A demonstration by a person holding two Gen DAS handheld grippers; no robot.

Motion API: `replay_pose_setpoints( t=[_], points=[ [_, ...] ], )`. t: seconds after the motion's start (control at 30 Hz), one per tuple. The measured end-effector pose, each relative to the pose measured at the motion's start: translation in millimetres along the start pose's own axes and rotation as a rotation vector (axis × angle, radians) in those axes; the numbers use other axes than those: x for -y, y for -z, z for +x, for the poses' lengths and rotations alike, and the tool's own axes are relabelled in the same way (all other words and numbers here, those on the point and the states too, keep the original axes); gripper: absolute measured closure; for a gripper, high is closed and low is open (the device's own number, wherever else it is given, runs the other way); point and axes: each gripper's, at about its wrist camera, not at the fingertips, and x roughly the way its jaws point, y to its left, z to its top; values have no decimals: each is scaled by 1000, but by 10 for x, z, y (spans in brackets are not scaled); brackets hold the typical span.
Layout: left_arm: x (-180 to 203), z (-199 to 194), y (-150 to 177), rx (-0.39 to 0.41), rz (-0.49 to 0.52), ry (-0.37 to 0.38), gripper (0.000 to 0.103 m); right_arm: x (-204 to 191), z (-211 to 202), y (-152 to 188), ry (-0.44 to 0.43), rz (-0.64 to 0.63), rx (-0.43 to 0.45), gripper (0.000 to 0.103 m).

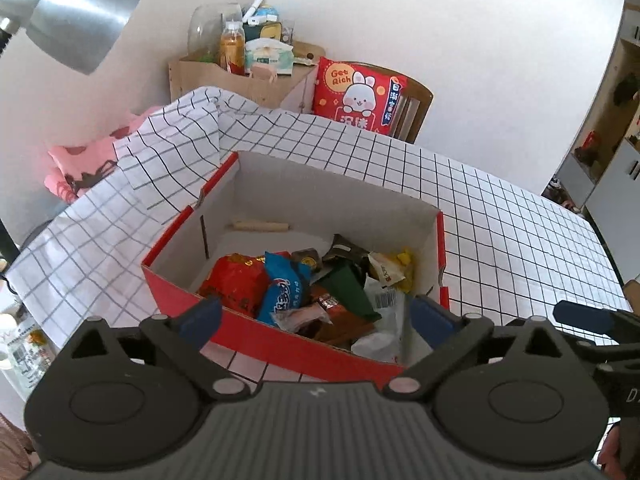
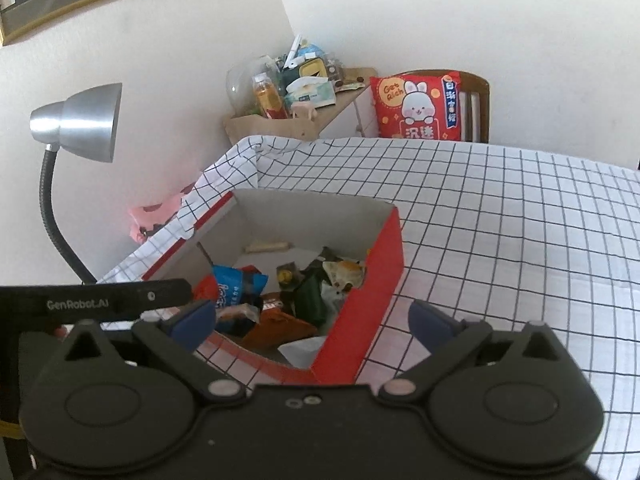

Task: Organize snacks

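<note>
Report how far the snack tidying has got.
Done: the snack packets lie piled inside the red box on the checked tablecloth. In hand: nothing; left gripper and right gripper are both open and empty. Left: no loose snacks visible on the cloth.

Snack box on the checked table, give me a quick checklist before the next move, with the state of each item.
1. Left gripper open, nothing between its fingers: ok.
2. Right gripper open and empty: ok.
3. Snack packets lie inside the red box: ok.
4. Box sits flat on the checked tablecloth: ok.
5. No loose snacks on the cloth in view: ok.
6. Snacks left outside the views: cannot tell.
</note>
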Motion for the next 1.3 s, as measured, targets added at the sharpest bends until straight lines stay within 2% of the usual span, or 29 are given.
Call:
replay_pose_setpoints(
  t=[0.37,0.6,0.9,1.3],
  points=[
    [83,-163,56,17,16,-11,2,-66,-147,68,44,-7,43,0],
    [96,-217,54,39,16,-17,2,-95,-176,73,44,-16,58,0],
    [84,-215,63,42,2,2,2,-90,-175,70,48,-6,68,0],
    [66,-188,61,34,-15,-15,2,-89,-139,42,39,-11,71,0]
  ],
)
